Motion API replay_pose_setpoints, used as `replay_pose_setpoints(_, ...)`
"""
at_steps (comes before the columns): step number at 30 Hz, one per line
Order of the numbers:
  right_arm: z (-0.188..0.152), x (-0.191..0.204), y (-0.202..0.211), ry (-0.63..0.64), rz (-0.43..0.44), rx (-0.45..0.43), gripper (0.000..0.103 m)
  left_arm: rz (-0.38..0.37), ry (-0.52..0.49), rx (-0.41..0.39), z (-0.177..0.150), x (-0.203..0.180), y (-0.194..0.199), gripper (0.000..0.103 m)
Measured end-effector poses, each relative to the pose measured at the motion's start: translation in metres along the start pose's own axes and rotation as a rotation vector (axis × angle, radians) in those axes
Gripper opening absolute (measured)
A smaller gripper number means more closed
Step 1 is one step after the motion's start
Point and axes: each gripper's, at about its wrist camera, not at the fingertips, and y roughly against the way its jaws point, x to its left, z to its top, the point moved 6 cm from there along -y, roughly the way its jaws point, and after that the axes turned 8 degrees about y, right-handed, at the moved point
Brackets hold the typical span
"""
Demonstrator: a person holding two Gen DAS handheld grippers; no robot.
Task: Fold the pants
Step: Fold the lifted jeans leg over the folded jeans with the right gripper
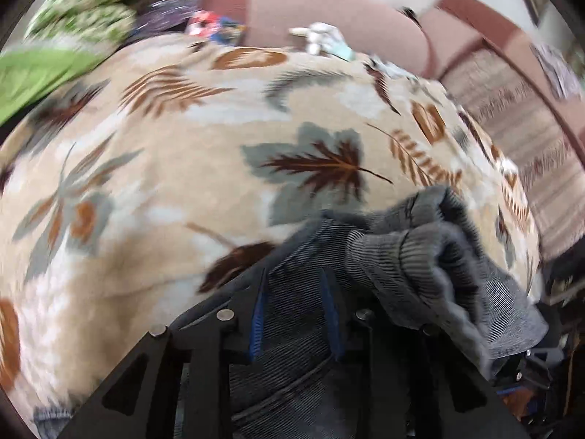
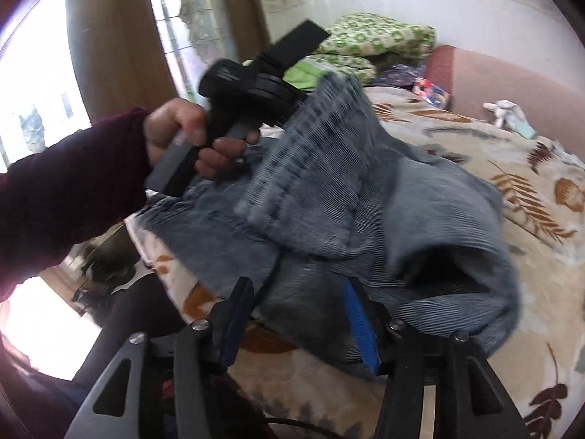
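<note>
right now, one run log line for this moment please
task: fold pants | pants: bunched on leaf blanket | left gripper: jaws apart, cloth between | right gripper: jaws apart, cloth between

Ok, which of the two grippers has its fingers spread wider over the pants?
The right gripper: its blue-padded fingers stand well apart over the grey-blue pants. The left gripper's fingers sit closer together, fabric between them.

Grey-blue ribbed pants here, with a darker grey knitted cuff. Under them the bed's blanket is beige, scattered with brown, rust and grey-green leaves. The left tool is black with blue pads, and the right tool matches: black frame, bright blue pad. A maroon sleeve comes in from the side. Up at the back, a white quilt with green flower print, and a pinkish-brown headboard.
</note>
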Motion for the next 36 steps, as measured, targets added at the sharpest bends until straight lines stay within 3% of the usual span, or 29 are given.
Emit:
replay_pose_setpoints(4, -0.001, -0.013, 0.020, -0.061, 0.011, -0.064, 0.061, -0.040, 0.107, -0.039, 0.001, 0.017, 0.020, 0.031)
replay_pose_setpoints(9, -0.004, -0.063, 0.045, -0.296, 0.062, -0.165, 0.061, -0.128, 0.153, -0.029, -0.017, 0.015, 0.041, 0.043)
replay_pose_setpoints(12, -0.007, -0.088, 0.060, -0.427, 0.103, -0.235, 0.061, -0.155, 0.189, -0.062, -0.033, 0.016, 0.059, 0.063)
replay_pose_setpoints(13, -0.008, -0.093, 0.064, -0.457, 0.115, -0.252, 0.061, -0.162, 0.217, -0.064, -0.039, 0.017, 0.063, 0.077)
replay_pose_setpoints(15, -0.008, -0.100, 0.067, -0.495, 0.122, -0.272, 0.061, -0.204, 0.262, -0.045, -0.051, 0.013, 0.064, 0.083)
replay_pose_setpoints(18, -0.002, -0.104, 0.063, -0.514, 0.116, -0.265, 0.061, -0.180, 0.241, -0.028, -0.062, -0.001, 0.065, 0.083)
replay_pose_setpoints(22, 0.001, -0.097, 0.066, -0.493, 0.108, -0.261, 0.061, -0.171, 0.223, -0.072, -0.062, -0.012, 0.066, 0.096)
replay_pose_setpoints(26, -0.003, -0.091, 0.069, -0.494, 0.140, -0.267, 0.061, -0.096, 0.255, -0.009, -0.060, -0.012, 0.038, 0.096)
replay_pose_setpoints(30, -0.004, -0.094, 0.077, -0.514, 0.189, -0.307, 0.061, -0.067, 0.173, 0.002, -0.058, -0.035, 0.023, 0.096)
replay_pose_setpoints(31, -0.004, -0.096, 0.078, -0.523, 0.192, -0.312, 0.061, -0.066, 0.159, 0.000, -0.059, -0.039, 0.021, 0.088)
replay_pose_setpoints(32, -0.005, -0.099, 0.079, -0.536, 0.192, -0.315, 0.061, -0.058, 0.141, 0.006, -0.059, -0.044, 0.019, 0.064)
replay_pose_setpoints(34, -0.007, -0.104, 0.081, -0.562, 0.196, -0.324, 0.061, -0.014, 0.124, 0.024, -0.060, -0.046, 0.014, 0.035)
replay_pose_setpoints(36, -0.007, -0.108, 0.086, -0.578, 0.189, -0.343, 0.061, -0.005, 0.147, 0.025, -0.061, -0.041, 0.013, 0.017)
